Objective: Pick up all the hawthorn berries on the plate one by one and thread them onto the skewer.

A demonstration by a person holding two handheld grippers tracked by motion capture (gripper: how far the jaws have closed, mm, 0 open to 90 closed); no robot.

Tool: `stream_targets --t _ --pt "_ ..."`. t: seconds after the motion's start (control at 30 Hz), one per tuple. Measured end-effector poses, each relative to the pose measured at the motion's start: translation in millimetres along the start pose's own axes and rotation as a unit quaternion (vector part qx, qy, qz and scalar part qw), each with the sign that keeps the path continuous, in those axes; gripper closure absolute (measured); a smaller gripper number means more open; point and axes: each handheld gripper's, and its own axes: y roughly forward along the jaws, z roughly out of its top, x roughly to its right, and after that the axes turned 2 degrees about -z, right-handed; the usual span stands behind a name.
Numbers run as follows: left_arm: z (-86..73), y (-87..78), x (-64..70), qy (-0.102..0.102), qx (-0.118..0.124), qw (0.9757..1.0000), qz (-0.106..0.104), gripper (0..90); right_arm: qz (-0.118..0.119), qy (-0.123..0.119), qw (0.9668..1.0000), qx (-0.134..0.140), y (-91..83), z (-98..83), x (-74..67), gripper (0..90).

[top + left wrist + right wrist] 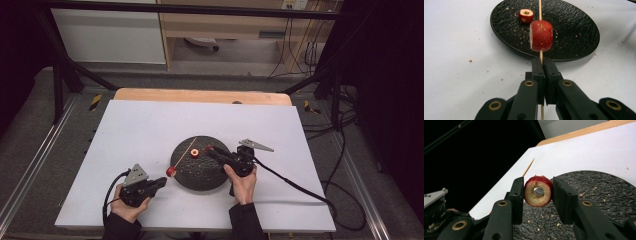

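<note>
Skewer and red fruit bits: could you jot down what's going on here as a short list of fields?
work surface: white table
dish: black plate
left gripper: shut on the skewer
on the skewer: one red fruit piece
right gripper: shut on a cored fruit ring, above the plate
loose on plate: another fruit piece, plus crumbs

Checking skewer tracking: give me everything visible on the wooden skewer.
The skewer is a thin, pale wooden stick, straight, pointed at its far end. The left gripper clamps it near one end, jaws shut on it. It runs out over the black plate, held above it rather than lying on it. One red fruit piece, cored and cut flat, is threaded on just beyond the jaws. Another fruit piece lies on the plate beside it, not touching.
</note>
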Motion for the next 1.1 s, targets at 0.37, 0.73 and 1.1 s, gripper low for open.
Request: stream_targets --t 0.37,0.73,1.1 --pt "0.5 0.1 5.3 -0.001 0.008 1.0 -0.006 88.4 -0.008 0.024 0.9976 0.065 3.0 -0.3 -0.2 63.4" --pt "2.2 3.9 9.9 -0.002 0.018 0.9998 -0.011 88.4 0.003 0.051 0.9928 0.109 8.0 10.4 5.6 63.4" --pt "4.2 6.7 15.1 -0.001 0.033 0.9993 -0.02 88.4 0.021 0.057 0.9869 0.15 16.6 16.9 7.6 63.4"
